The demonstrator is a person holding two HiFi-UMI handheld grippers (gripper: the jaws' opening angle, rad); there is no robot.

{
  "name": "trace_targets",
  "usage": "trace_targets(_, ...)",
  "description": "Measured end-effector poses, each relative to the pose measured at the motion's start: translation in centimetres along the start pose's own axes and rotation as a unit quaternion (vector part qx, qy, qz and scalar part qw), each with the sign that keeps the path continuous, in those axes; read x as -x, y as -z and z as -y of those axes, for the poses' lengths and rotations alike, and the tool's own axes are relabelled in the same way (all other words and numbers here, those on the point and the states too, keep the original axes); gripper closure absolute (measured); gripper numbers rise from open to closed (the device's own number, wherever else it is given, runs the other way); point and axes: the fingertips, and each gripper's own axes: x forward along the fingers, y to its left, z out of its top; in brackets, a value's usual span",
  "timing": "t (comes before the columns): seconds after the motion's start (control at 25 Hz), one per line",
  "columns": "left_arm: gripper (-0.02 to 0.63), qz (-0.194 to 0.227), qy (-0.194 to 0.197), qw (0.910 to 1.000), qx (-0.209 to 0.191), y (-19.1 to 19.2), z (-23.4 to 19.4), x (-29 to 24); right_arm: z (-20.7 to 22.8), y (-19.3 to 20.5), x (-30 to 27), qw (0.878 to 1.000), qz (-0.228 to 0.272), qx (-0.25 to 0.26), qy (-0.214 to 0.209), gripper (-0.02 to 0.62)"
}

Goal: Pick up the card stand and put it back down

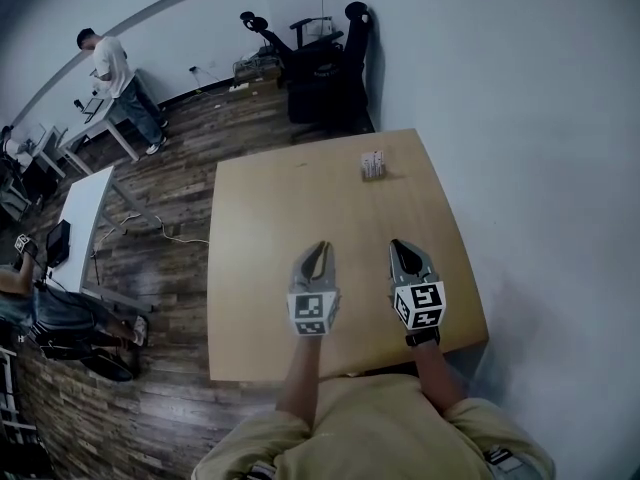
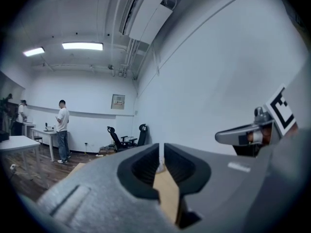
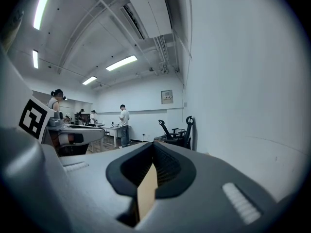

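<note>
Card stand: a small, pale, upright holder carrying cards. It stood near the far edge of the light wooden table, close to the white wall, with nothing touching it. Left gripper: grey, two-jaw, held over the table's near half, well apart from the stand; its jaws were all but together with nothing between them. Right gripper: same make, just beside the left; jaws together, empty. Step in hand, by judgement: approach, pick-up not yet begun. The next move would call for a forward reach, with one gripper's jaws parted wide enough to straddle the stand.
</note>
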Motion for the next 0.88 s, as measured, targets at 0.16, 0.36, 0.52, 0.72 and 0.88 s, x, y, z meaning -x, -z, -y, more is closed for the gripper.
trace_targets(0.16,0.598,0.001,-0.005,1.0000,-0.005,-0.2,0.4,1.2,-0.6,0.1,1.1,1.000,-0.003,0.004,0.006,0.591)
trace_targets(0.36,0.604,0.009,-0.016,0.9998,-0.008,-0.9,0.9,2.4,-0.2,-1.0,2.8,0.999,0.009,0.012,0.039,0.591)
trace_targets(0.52,0.604,0.006,-0.036,0.9993,-0.010,-1.0,0.4,3.0,0.0,-1.5,3.5,0.998,0.018,0.017,0.054,0.591)
trace_targets(0.72,0.604,0.010,-0.030,0.9995,-0.007,-1.4,0.5,3.3,-0.3,-1.6,3.7,0.998,0.018,0.016,0.052,0.591)
trace_targets(0.88,0.604,0.003,-0.020,0.9998,0.001,-0.6,1.0,3.0,-0.5,-0.9,3.7,0.998,0.015,0.016,0.050,0.591)
